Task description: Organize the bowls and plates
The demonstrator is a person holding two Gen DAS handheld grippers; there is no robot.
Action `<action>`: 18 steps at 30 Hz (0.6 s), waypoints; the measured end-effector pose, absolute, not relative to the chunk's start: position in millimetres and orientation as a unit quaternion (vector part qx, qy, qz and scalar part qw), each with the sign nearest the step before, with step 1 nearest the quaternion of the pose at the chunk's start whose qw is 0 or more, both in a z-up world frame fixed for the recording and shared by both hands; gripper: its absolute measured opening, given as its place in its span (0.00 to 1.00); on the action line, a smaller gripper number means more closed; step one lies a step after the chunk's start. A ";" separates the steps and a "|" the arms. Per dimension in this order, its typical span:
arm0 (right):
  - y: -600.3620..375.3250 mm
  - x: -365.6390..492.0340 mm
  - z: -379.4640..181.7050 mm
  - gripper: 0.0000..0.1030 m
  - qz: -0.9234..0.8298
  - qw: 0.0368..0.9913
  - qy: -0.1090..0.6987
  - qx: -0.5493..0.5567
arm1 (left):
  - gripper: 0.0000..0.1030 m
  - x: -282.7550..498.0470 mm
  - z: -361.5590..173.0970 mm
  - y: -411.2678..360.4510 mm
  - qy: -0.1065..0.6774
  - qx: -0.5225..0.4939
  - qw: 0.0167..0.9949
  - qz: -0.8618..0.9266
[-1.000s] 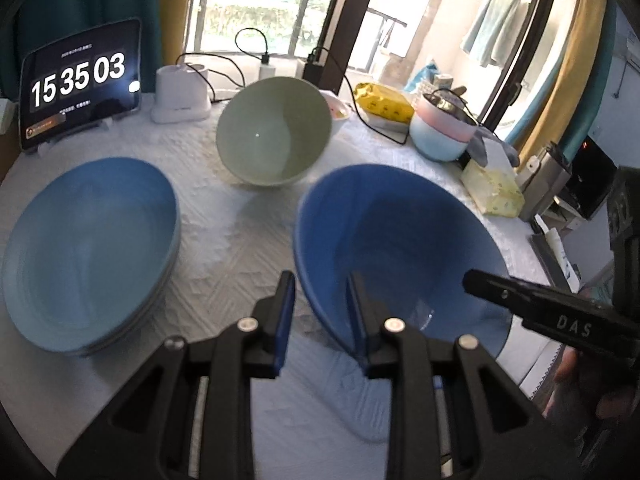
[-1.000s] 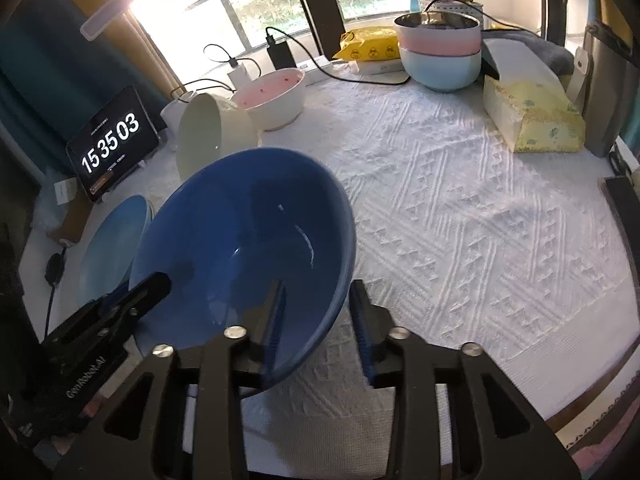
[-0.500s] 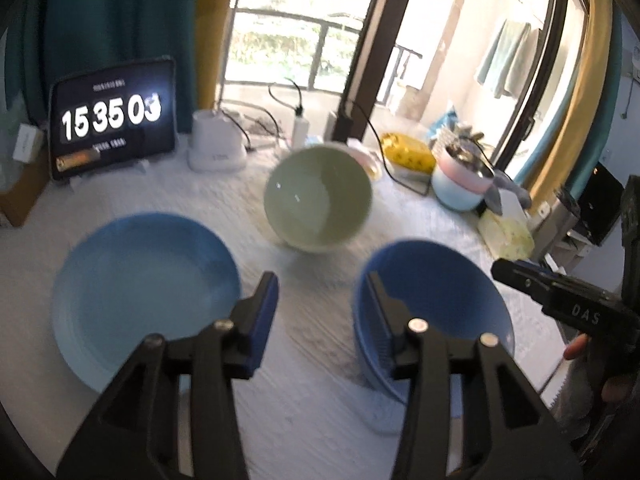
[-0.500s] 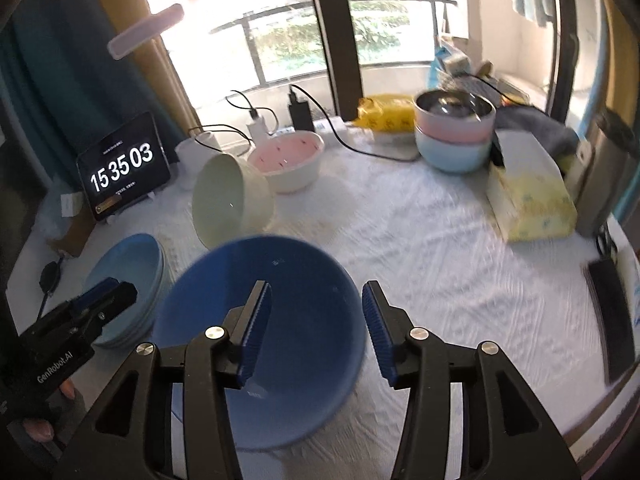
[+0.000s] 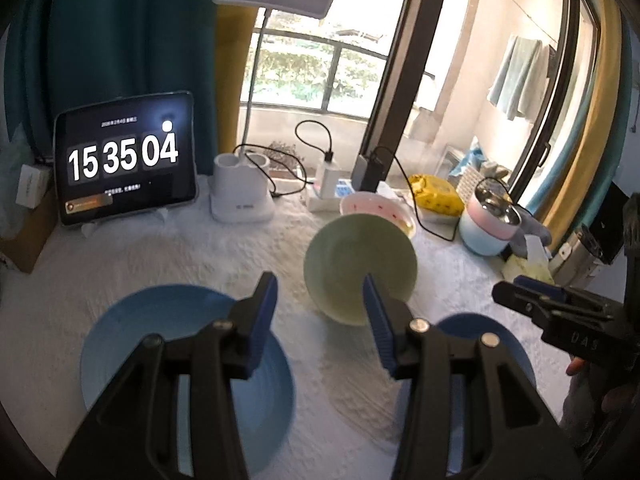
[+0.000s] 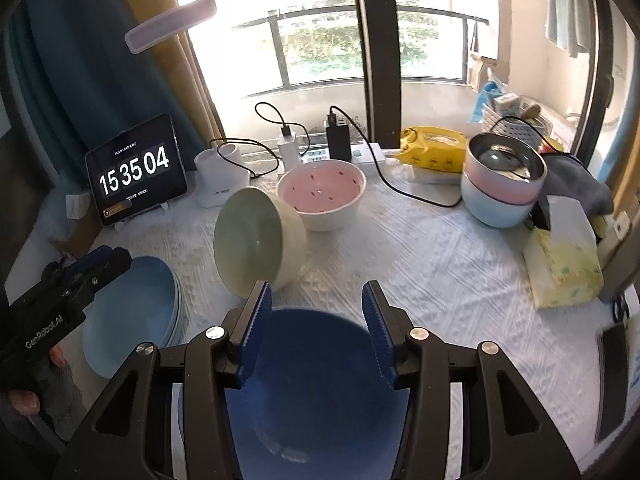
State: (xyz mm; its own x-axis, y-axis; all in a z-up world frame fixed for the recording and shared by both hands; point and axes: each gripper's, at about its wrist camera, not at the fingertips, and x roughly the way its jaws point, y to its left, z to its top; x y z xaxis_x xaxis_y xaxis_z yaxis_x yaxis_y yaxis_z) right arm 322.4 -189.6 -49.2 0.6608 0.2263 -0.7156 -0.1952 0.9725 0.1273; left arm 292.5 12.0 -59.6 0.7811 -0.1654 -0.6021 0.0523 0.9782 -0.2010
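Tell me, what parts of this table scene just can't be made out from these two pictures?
- Dark blue bowl: its near rim is covered by the right gripper in the right wrist view.
- Light blue plates: how many are stacked is unclear; the left gripper covers part of them in its own view.
- Tablet: the small text under the clock digits is too small to read.
- Steel pot: contents are glare-blurred.

Daylight poured in through the big balcony window [image 6: 360, 40] and blew out to pure white glare left of its dark centre post. The white textured tablecloth [image 5: 200, 264] looked smeared and soft in the left wrist view, sharper in the right. Below the window, the tilted pale green bowl [image 6: 256, 248] cast a soft shadow. Heavy fisheye bending and black vignetting sat at the corners.
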 end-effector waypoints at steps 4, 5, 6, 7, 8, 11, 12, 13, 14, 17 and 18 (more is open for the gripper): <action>-180.5 338.0 -54.5 0.48 0.123 0.907 0.402 0.018 | 0.45 310.0 -63.9 16.8 0.327 -0.090 0.939 -0.060; -178.1 343.1 -56.9 0.48 0.125 0.905 0.406 0.019 | 0.45 314.1 -65.8 17.2 0.328 -0.092 0.938 -0.061; -175.8 348.0 -59.4 0.48 0.125 0.903 0.410 0.019 | 0.45 319.3 -68.3 17.7 0.331 -0.093 0.937 -0.062; -174.2 351.5 -61.4 0.48 0.126 0.902 0.412 0.018 | 0.45 325.3 -71.2 18.0 0.334 -0.094 0.936 -0.063; -171.3 356.1 -63.7 0.48 0.126 0.900 0.416 0.017 | 0.45 329.5 -73.3 17.6 0.335 -0.095 0.935 -0.063; -164.1 367.2 -67.7 0.48 0.130 0.896 0.424 0.014 | 0.45 346.3 -82.8 18.2 0.345 -0.101 0.931 -0.060; -161.6 371.5 -69.1 0.48 0.130 0.894 0.428 0.015 | 0.45 350.5 -85.5 18.9 0.347 -0.105 0.930 -0.058; -159.8 375.4 -70.4 0.48 0.130 0.892 0.431 0.018 | 0.45 355.7 -89.0 19.6 0.351 -0.110 0.928 -0.057; -158.8 378.5 -71.9 0.48 0.130 0.891 0.435 0.023 | 0.45 360.4 -92.1 20.3 0.355 -0.114 0.926 -0.056; -155.1 390.7 -78.0 0.48 0.124 0.884 0.448 0.036 | 0.45 371.3 -101.8 20.2 0.367 -0.125 0.920 -0.055; -153.8 393.4 -79.7 0.48 0.123 0.883 0.451 0.036 | 0.45 374.1 -104.5 19.2 0.371 -0.127 0.918 -0.057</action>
State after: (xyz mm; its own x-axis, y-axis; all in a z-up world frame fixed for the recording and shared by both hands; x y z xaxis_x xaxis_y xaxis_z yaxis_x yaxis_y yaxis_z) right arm 393.4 -153.8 -79.7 0.5624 0.2493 -0.7884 -0.1851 0.9672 0.1738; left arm 374.1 19.2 -104.5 0.7183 -0.1991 -0.6666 0.0107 0.9612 -0.2755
